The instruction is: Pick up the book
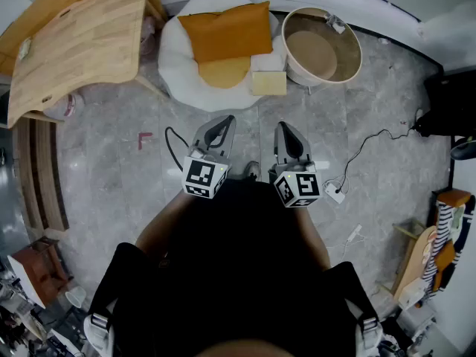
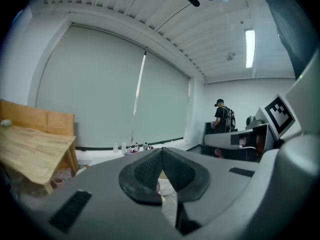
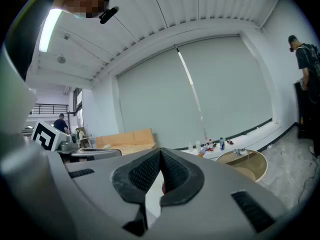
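A pale cream book (image 1: 268, 82) lies flat on the right edge of a white round cushion seat (image 1: 178, 62), ahead of me on the floor. Both grippers hover side by side in front of my body, well short of the book. My left gripper (image 1: 222, 123) is shut with nothing between its pads, and its tips meet in the left gripper view (image 2: 161, 153). My right gripper (image 1: 285, 129) is also shut and empty; its tips touch in the right gripper view (image 3: 160, 155). The jaws hide the book in both gripper views.
An orange pillow (image 1: 227, 30) lies on the white seat. A round wooden tub-like table (image 1: 323, 45) stands right of it, a slanted wooden table (image 1: 74, 39) at far left. A black cable (image 1: 172, 146) and a white plug with cord (image 1: 336, 193) lie on the grey floor.
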Motion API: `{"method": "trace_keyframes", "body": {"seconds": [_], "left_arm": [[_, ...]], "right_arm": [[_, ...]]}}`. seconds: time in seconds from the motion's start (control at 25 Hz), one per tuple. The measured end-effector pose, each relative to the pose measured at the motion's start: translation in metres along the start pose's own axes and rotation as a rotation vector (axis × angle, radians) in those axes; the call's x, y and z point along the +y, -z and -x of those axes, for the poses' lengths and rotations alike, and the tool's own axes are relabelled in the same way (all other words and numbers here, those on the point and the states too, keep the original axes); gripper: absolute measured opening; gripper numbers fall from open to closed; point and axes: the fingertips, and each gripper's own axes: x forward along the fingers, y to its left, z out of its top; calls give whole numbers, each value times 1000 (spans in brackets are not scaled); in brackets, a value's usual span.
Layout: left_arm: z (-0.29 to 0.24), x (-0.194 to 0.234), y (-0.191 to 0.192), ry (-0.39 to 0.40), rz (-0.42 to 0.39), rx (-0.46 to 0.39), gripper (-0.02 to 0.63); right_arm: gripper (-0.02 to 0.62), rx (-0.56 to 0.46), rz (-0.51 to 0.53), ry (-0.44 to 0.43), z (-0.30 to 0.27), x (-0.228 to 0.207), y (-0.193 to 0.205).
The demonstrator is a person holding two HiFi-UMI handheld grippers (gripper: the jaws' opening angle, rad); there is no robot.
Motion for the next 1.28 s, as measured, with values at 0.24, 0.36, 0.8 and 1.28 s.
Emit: {"method": "trace_keyframes", "body": {"seconds": [0.24, 0.36, 0.8, 1.28], "left_arm": [[0, -5, 2, 2, 3, 3, 8], [1, -10, 3, 5, 3, 1, 8], [-7, -35, 6, 11, 0, 13, 8], [-29, -75, 2, -61, -7, 5, 8]], "right_arm": [[2, 1, -4, 0, 3, -3, 2], [3, -1, -8, 0, 7, -4, 4], [3, -17, -48, -11, 25, -23, 3], [3, -6, -62, -38, 55, -79, 5]]}}
